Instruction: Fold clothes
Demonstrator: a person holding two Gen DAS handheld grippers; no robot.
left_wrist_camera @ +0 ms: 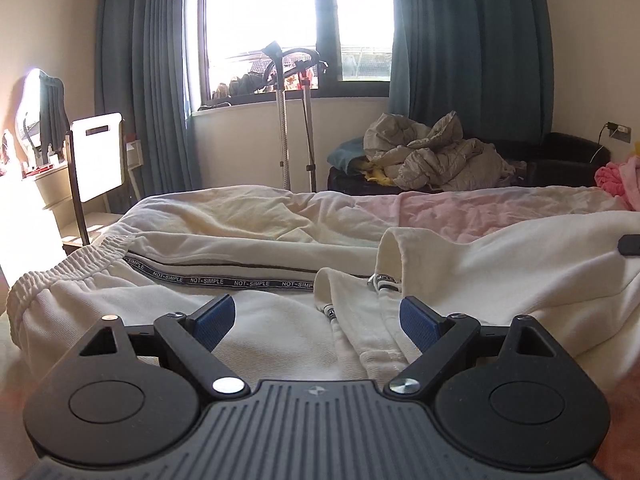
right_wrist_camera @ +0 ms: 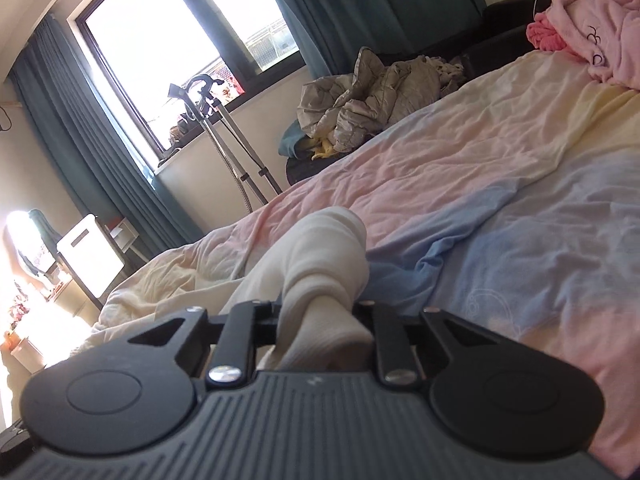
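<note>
Cream sweatpants (left_wrist_camera: 248,248) lie across the bed, with an elastic waistband at the left and a black "NOT-SIMPLE" stripe along the leg. My left gripper (left_wrist_camera: 316,320) is open just above the fabric, its blue pads (left_wrist_camera: 420,324) on either side of a folded cuff. My right gripper (right_wrist_camera: 320,320) is shut on a bunched cream part of the sweatpants (right_wrist_camera: 320,256) and holds it above the bed. The tip of the right gripper (left_wrist_camera: 630,245) shows at the right edge of the left wrist view.
The bed (right_wrist_camera: 500,200) has a pastel pink, yellow and blue cover. A pink clothes pile (right_wrist_camera: 592,28) lies at its far corner. A grey quilt (left_wrist_camera: 440,152) sits on a dark bench by the window. A garment steamer stand (left_wrist_camera: 284,112) and a white chair (left_wrist_camera: 96,156) stand beyond the bed.
</note>
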